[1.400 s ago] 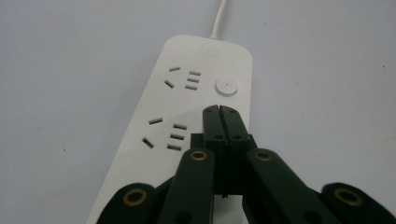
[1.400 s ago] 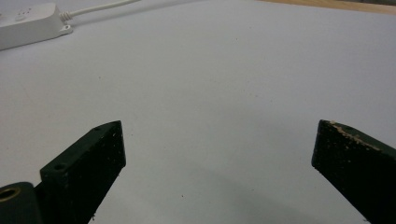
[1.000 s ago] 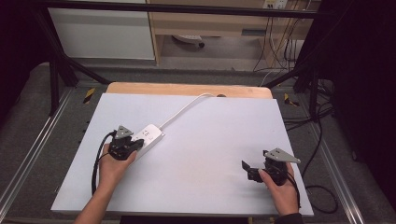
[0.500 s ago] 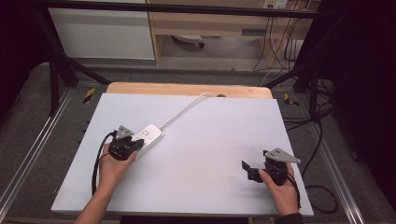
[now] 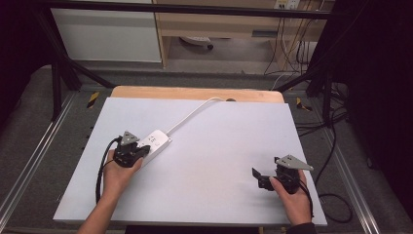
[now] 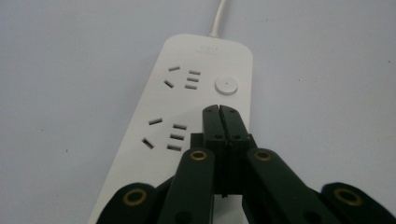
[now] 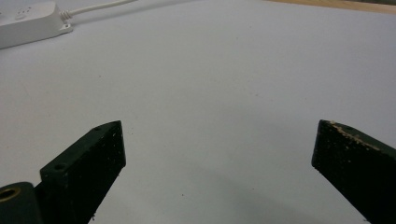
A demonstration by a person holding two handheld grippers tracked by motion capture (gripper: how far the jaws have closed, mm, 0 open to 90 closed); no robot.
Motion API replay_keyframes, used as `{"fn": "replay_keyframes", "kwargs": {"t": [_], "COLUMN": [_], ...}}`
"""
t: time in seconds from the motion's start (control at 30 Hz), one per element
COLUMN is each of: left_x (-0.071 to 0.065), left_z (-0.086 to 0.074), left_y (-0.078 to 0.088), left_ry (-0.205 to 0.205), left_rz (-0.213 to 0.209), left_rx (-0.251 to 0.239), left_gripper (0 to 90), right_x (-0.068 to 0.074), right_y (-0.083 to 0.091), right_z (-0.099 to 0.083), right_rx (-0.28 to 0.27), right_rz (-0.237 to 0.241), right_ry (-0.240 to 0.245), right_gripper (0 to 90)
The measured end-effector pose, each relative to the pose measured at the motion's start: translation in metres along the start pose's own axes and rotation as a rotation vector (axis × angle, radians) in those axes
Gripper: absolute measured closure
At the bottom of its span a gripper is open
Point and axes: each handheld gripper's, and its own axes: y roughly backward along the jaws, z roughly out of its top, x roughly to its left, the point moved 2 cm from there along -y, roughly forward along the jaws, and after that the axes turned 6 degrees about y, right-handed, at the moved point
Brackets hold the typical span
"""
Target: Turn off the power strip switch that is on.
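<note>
A white power strip lies on the pale table, its white cord running to the far edge. In the left gripper view the strip shows two socket groups and a round button. My left gripper is shut with nothing between its jaws, its tips hovering over the strip just below the button. In the high view that gripper sits at the strip's near end. My right gripper rests open near the table's front right. Its wide-apart jaws frame bare table, with the strip far off.
A wooden strip borders the table's far edge. Black frame bars and dark cables lie to the right of the table. A white cabinet stands beyond it.
</note>
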Motion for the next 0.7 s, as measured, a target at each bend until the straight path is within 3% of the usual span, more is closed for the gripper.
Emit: {"fn": "replay_keyframes", "kwargs": {"t": [0.7], "left_x": [0.0016], "left_z": [-0.0005], "left_y": [-0.0005], "left_ry": [0.007], "left_rz": [-0.003], "left_rx": [0.001], "left_gripper": [90.0], "right_x": [-0.0004], "right_y": [0.0006], "right_z": [-0.0004], "right_rx": [0.000], "right_rz": [0.001], "right_ry": [0.000], "right_gripper": [3.5]}}
